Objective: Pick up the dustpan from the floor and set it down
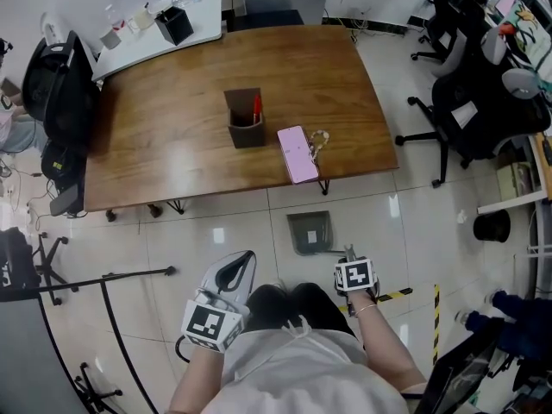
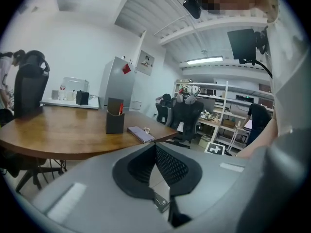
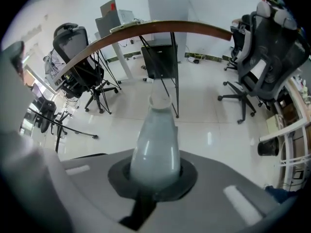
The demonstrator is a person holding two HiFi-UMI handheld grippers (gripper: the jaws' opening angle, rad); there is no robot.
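Note:
A grey dustpan (image 1: 309,231) lies on the tiled floor in front of the wooden table, its handle pointing back at me. My right gripper (image 1: 348,254) points steeply down and is shut on the end of that handle. In the right gripper view the pale grey handle (image 3: 156,144) runs out from between the jaws of the right gripper (image 3: 154,173) to the dark pan (image 3: 159,61) under the table edge. My left gripper (image 1: 250,255) hangs to the left over bare floor, well away from the dustpan. Its fingertips meet and hold nothing; the left gripper (image 2: 155,147) faces the table.
The wooden table (image 1: 172,153) carries a dark pen holder (image 1: 246,121) and a pink case (image 1: 297,154). Office chairs (image 1: 470,102) stand at the right, another chair (image 1: 52,80) at the left. A black stand (image 1: 112,276) lies left of me. Yellow-black tape (image 1: 397,295) marks the floor.

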